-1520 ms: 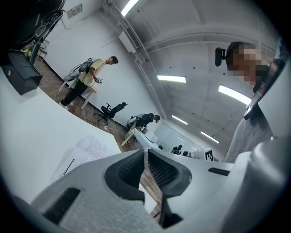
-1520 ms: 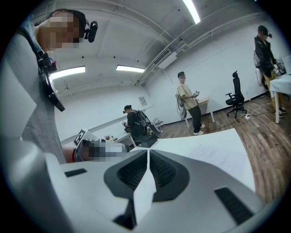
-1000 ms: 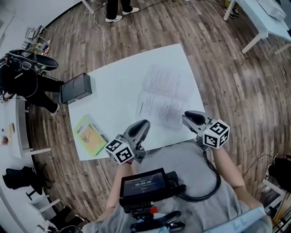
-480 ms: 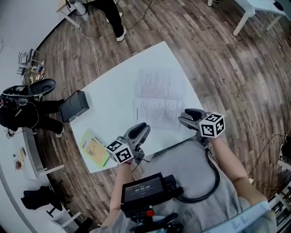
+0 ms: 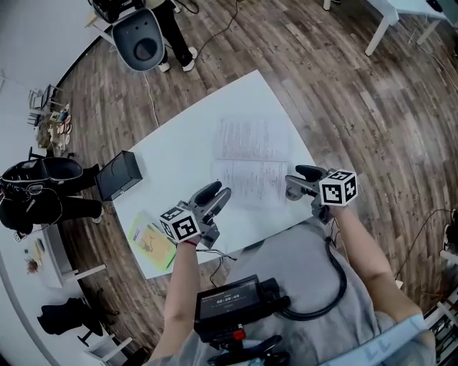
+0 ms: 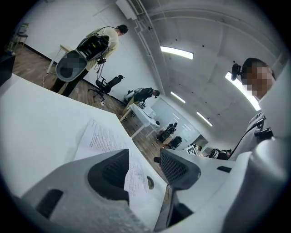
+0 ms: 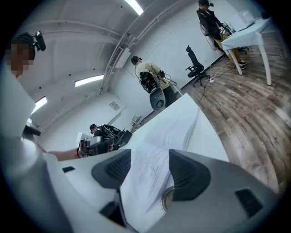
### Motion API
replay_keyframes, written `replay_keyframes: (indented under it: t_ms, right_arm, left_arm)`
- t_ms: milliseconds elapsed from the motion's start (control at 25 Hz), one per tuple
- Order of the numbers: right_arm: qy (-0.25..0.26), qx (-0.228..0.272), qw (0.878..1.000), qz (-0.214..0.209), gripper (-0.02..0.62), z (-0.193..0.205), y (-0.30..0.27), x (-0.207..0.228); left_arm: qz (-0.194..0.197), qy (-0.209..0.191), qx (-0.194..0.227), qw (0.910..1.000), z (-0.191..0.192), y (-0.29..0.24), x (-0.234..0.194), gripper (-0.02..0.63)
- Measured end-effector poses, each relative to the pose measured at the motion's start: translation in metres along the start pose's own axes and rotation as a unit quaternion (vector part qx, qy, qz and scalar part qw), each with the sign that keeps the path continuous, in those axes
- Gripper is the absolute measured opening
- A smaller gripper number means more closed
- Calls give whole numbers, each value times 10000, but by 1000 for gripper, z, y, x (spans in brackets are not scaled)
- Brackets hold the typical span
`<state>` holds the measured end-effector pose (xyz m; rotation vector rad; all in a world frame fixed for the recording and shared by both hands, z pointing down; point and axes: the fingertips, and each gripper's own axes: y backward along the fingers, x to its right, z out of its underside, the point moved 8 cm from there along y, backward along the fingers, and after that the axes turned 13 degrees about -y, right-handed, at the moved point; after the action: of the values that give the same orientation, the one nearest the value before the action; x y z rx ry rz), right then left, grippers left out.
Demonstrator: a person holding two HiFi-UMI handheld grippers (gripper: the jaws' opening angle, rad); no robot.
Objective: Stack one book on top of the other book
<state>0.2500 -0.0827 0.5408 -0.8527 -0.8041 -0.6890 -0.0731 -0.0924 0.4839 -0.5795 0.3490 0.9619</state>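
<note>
An open white book (image 5: 250,159) lies with printed pages up in the middle of the white table (image 5: 179,136). A smaller green and yellow book (image 5: 150,241) lies shut at the table's near left corner. My left gripper (image 5: 217,193) hovers between the two books, open, its jaws having just been opening, and nothing is in them. The open book (image 6: 97,139) shows past its jaws. My right gripper (image 5: 299,182) sits at the open book's near right edge, open, its jaws also just opened wider. A page (image 7: 150,175) shows in the gap, and the pads press on nothing.
A black box (image 5: 119,175) stands at the table's left edge. A person carrying a grey chair (image 5: 140,39) stands beyond the far corner, and another sits at the left (image 5: 36,193). White tables (image 5: 401,14) are at the top right. Wooden floor surrounds the table.
Both grippers' jaws went from shut to open. The left gripper shifted left and lower toward the green book, and the right one sank to the open book's edge. The person with the chair came into view.
</note>
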Motion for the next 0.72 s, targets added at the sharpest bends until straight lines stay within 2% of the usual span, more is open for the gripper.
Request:
replay_keyframes:
  t_ms: [160,280,560,720]
  right_arm:
    - [-174,42,9998,-38,238,-12,-2,7]
    - [-349,39,9994,-55,238,-19,-6,14]
    - [-758,-21,9971,7,238,-32,-21,38]
    - [-1179,-74,9930,-86,238,-39,-34,56]
  left_arm:
    - [94,409,-37,9991,-9,-5,-25,202]
    - [113,679,-220,9974,-15,-10,-48,201]
    - [-141,603,-895,9941,-23,-24,-101,202]
    - [-61,846,-1462,9856,-23,-32,-125,202]
